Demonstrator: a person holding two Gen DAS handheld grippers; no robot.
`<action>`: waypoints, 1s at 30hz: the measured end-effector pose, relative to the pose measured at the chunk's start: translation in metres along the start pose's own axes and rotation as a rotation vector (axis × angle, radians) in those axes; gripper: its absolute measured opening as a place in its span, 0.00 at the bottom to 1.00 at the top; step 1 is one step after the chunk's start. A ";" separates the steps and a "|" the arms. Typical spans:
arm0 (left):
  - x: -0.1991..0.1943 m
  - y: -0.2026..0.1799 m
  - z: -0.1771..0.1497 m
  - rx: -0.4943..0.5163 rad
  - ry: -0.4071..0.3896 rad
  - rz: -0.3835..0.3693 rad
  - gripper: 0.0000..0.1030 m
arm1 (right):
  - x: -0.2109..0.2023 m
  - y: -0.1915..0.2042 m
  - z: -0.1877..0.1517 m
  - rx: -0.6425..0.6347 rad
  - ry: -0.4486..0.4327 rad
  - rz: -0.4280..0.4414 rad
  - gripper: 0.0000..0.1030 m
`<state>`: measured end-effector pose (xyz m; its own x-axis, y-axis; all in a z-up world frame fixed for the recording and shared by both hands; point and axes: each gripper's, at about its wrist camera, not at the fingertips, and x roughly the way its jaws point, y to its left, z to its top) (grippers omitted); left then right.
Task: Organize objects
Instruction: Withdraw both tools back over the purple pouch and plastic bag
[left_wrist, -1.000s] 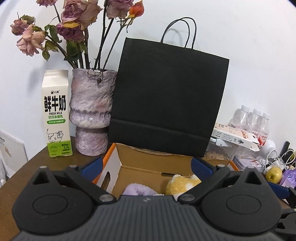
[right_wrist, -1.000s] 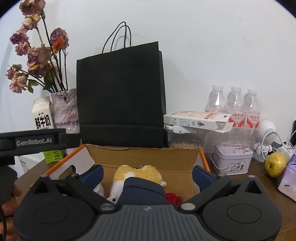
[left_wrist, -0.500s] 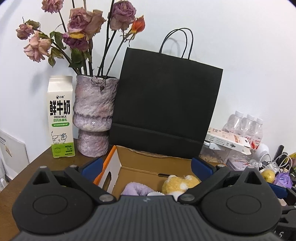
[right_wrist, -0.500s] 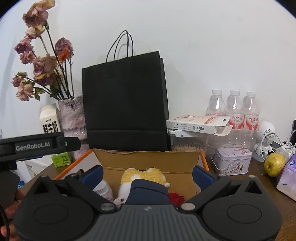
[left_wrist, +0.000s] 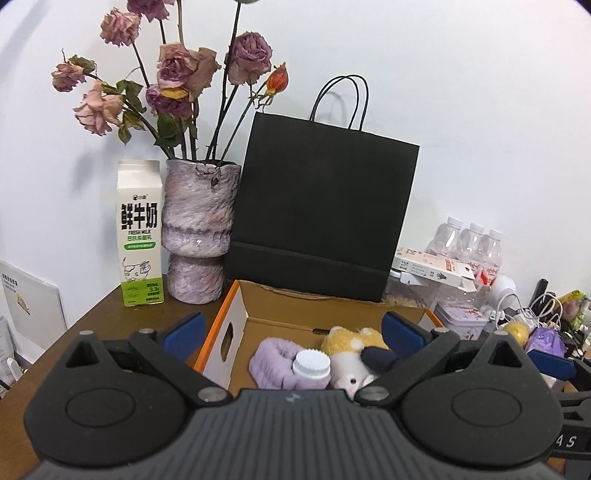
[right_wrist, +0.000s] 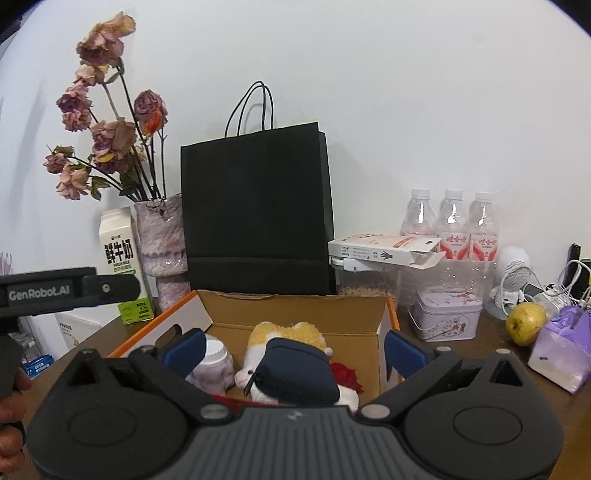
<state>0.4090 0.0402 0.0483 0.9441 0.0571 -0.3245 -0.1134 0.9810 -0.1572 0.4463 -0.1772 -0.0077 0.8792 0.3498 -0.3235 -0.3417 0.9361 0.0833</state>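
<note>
Tools (left_wrist: 291, 332) (right_wrist: 293, 349) both wide, holding nothing, above my cardboard box (left_wrist: 317, 310); next I choose one item inside.

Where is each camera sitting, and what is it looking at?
Left wrist: sits on the left gripper, looking over the cardboard box toward the black bag; its open blue fingers show.
Right wrist: sits on the right gripper, facing the same box; its fingers and the other gripper's handle show.
Both share the box, bag, milk carton and plush toy.
</note>
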 end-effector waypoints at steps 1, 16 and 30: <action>-0.004 0.000 -0.002 0.002 0.000 -0.001 1.00 | -0.005 0.001 -0.002 -0.001 -0.001 -0.001 1.00; -0.070 0.008 -0.028 0.039 0.035 -0.022 1.00 | -0.072 0.017 -0.036 -0.039 0.015 0.020 1.00; -0.115 0.024 -0.065 0.069 0.119 -0.019 1.00 | -0.125 0.025 -0.080 -0.068 0.066 0.009 1.00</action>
<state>0.2773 0.0450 0.0210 0.9021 0.0205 -0.4310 -0.0709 0.9923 -0.1012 0.3011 -0.2003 -0.0400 0.8526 0.3532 -0.3850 -0.3738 0.9272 0.0229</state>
